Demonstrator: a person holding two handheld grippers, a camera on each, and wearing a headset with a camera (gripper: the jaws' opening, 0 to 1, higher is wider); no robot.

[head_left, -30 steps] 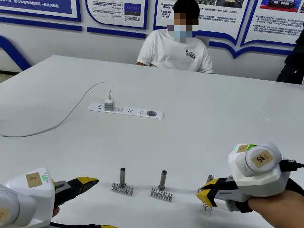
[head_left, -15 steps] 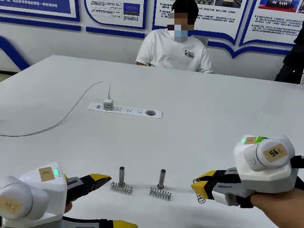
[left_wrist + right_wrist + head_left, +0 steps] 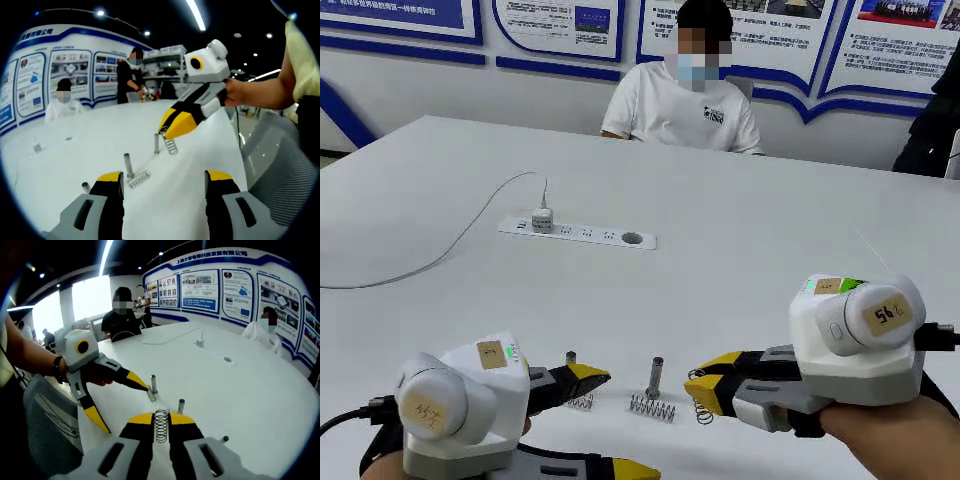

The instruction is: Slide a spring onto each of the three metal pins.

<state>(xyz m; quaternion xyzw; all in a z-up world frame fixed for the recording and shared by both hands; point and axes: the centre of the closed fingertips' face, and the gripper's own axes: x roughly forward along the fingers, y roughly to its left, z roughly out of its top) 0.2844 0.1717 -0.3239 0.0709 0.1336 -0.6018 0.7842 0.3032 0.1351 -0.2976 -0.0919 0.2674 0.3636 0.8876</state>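
In the right gripper (image 3: 161, 418), a spring (image 3: 161, 430) sits clamped

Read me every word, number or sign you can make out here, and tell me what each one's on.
"95": handwritten on the tan sticker on the housing of the right claw.
"上海大零号湾科技发展有限公司": white characters on the blue wall band, as best I can read.
Too blurred or small: the scrawled sticker on the left claw, the wall posters, the shirt logo.
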